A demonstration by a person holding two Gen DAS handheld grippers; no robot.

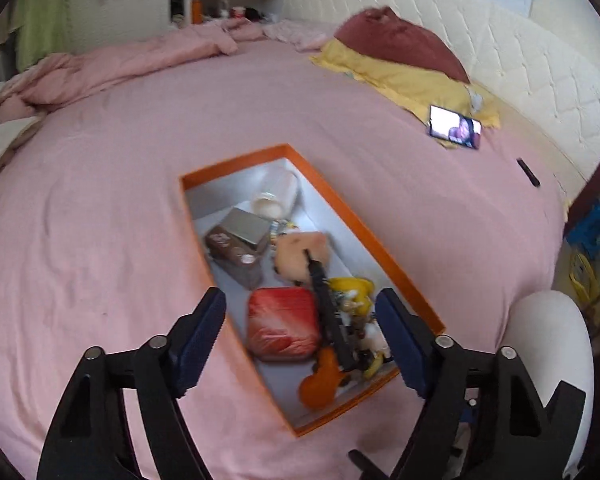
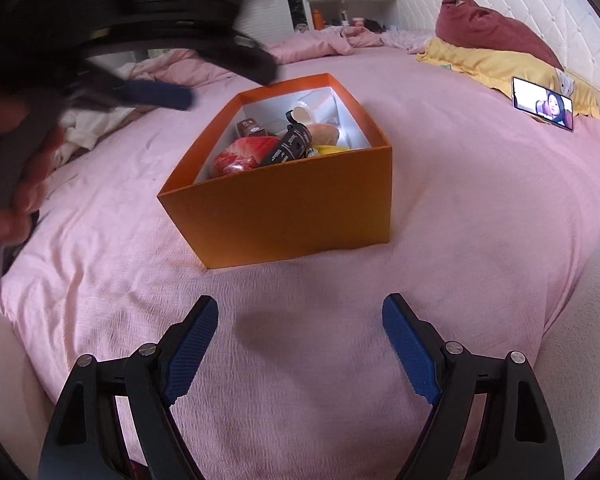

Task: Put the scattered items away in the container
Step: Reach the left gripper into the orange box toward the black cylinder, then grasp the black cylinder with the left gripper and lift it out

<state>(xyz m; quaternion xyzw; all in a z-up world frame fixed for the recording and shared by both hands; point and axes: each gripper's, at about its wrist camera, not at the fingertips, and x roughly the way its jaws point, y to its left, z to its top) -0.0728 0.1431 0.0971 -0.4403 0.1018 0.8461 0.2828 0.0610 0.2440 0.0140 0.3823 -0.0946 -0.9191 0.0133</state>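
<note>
Hovering above the orange box point(image 1: 364, 236), the left gripper point(image 1: 300, 312) has its jaws spread wide and grasps nothing. The right gripper point(image 2: 300, 320) sits low over the pink bedsheet point(image 2: 460, 220) in front of the box, released too and empty.

Inside the box lie a red strawberry-print pouch point(image 1: 282, 324), a long black tube point(image 1: 332, 320) slanted across the pile, a brown carton point(image 1: 238, 246), a pale bottle point(image 1: 278, 196) at the far end, a peach-coloured soft toy point(image 1: 296, 248) and some yellow point(image 1: 354, 290) and orange bits point(image 1: 320, 380) at the near end. Apart from a phone point(image 1: 455, 127) and a small dark object point(image 1: 528, 172) well off toward the headboard, the sheet around the box looks bare, so the tidying seems nearly finished.

The box looks like stiff, light cardboard, though loaded now; if it needs shifting, pinching a side wall at the rim seems safest. The pouch and toy should squash, while the tube is probably hard and slippery, best taken across its middle.
</note>
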